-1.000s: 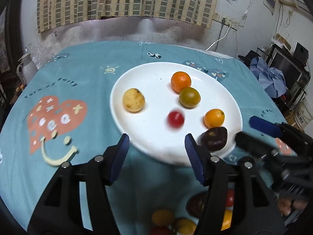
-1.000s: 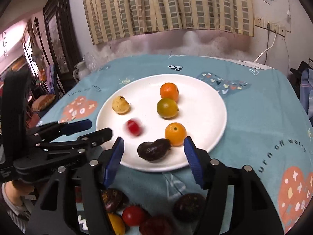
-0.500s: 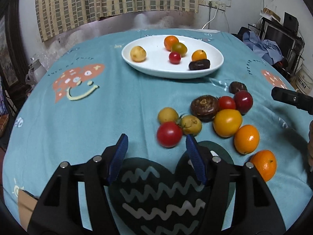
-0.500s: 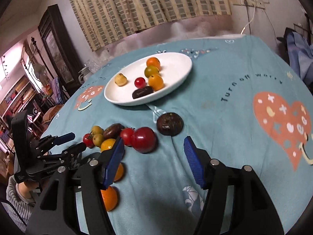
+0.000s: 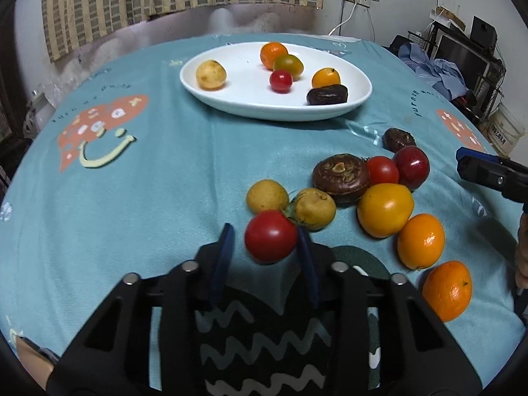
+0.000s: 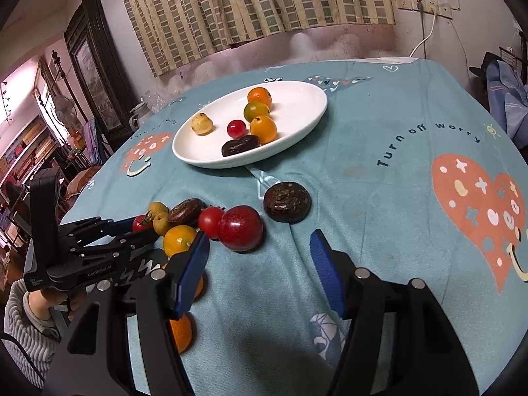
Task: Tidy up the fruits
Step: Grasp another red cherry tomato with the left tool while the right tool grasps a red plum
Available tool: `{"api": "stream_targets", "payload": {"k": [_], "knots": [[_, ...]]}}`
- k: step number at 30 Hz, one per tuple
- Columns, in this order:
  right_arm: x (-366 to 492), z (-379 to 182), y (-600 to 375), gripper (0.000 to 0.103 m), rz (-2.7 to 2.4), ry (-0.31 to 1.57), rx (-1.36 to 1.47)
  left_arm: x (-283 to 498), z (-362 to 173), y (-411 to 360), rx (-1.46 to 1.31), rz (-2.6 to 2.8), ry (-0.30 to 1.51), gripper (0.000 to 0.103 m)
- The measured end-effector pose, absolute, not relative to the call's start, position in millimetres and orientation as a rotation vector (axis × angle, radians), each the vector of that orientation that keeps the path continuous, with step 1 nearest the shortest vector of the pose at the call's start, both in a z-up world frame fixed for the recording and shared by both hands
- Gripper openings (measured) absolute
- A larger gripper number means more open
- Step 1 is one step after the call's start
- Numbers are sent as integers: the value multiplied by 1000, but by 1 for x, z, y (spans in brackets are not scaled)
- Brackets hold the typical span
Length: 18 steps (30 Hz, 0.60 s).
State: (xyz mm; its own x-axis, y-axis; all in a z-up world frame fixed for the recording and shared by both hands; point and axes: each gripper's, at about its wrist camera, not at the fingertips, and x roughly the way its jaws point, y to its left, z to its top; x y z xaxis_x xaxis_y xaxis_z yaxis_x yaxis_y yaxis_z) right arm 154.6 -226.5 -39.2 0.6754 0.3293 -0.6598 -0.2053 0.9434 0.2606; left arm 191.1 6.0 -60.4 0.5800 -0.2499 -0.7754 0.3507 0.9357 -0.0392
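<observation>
A white plate at the far middle of the table holds several small fruits, also in the right wrist view. Loose fruits lie in a cluster nearer me. My left gripper has its blue fingers around a red tomato; the right finger touches it, and a small gap shows on the left. The tomato also shows in the right wrist view. My right gripper is open and empty, just in front of a dark red plum and a brown round fruit.
Teal tablecloth with heart prints covers the table. Two oranges and a yellow tomato lie right of my left gripper. The right gripper's tip shows at the right edge. A curtain and wall stand behind.
Both grippers pulled back from the plate to the loose fruit cluster. My left gripper moved forward and narrowed around the red tomato. The right gripper came closer to the plum.
</observation>
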Motion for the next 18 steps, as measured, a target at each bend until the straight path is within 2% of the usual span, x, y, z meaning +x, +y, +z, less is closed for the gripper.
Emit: {"api": "stream_targets", "payload": {"k": [1, 2, 13, 18], "knots": [[155, -39, -226, 63, 301, 774, 171, 191, -60, 7, 116, -359, 882, 31], [155, -40, -226, 63, 301, 774, 169, 191, -59, 6, 114, -362, 878, 31], [153, -50, -199, 63, 335, 798, 28, 182, -45, 27, 58, -298, 824, 31], [163, -51, -185, 57, 299, 797, -37, 182, -48, 23, 79, -315, 835, 31]]}}
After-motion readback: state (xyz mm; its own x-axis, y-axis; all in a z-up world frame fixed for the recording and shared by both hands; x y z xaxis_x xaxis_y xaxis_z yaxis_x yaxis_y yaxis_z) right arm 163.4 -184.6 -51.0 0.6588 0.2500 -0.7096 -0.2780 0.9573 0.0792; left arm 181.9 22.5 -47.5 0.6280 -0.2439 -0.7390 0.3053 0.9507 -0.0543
